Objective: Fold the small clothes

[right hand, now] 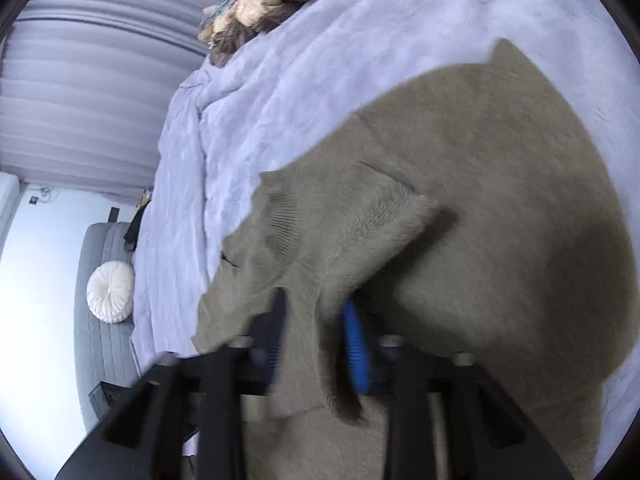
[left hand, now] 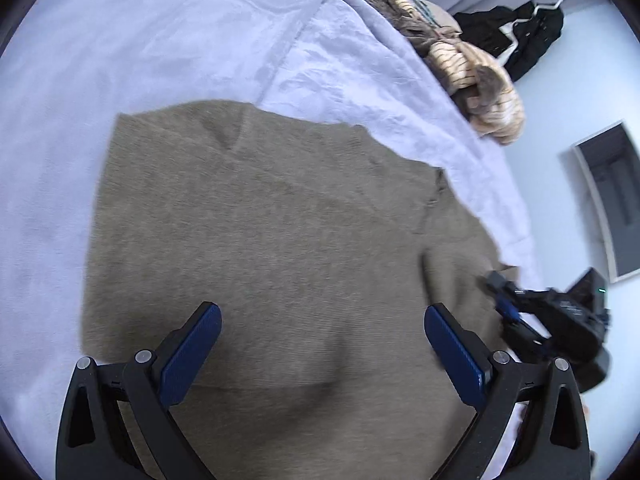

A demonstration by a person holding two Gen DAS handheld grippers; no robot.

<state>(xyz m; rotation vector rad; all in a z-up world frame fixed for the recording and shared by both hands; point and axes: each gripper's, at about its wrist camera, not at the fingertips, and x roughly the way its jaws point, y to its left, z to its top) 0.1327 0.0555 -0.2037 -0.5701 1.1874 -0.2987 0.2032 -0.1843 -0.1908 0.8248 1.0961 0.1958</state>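
An olive-brown knitted sweater (left hand: 280,220) lies spread on a pale lilac bed cover (left hand: 160,40). My left gripper (left hand: 322,320) hovers open over its near part, blue pads wide apart with nothing between them. At the right edge of the left wrist view, my right gripper (left hand: 502,300) is at the sweater's side. In the right wrist view, the right gripper (right hand: 316,312) is shut on a lifted fold of the sweater (right hand: 480,200). The fuzzy fabric runs between its blue pads, and a ribbed sleeve end drapes over the body.
A pile of beige and brown striped clothes (left hand: 460,52) sits at the bed's far edge, with a black garment (left hand: 520,32) beyond it on the floor. A round white cushion (right hand: 110,286) rests on a grey quilted bench (right hand: 104,340) beside the bed. A dark framed panel (left hand: 612,196) lies on the floor.
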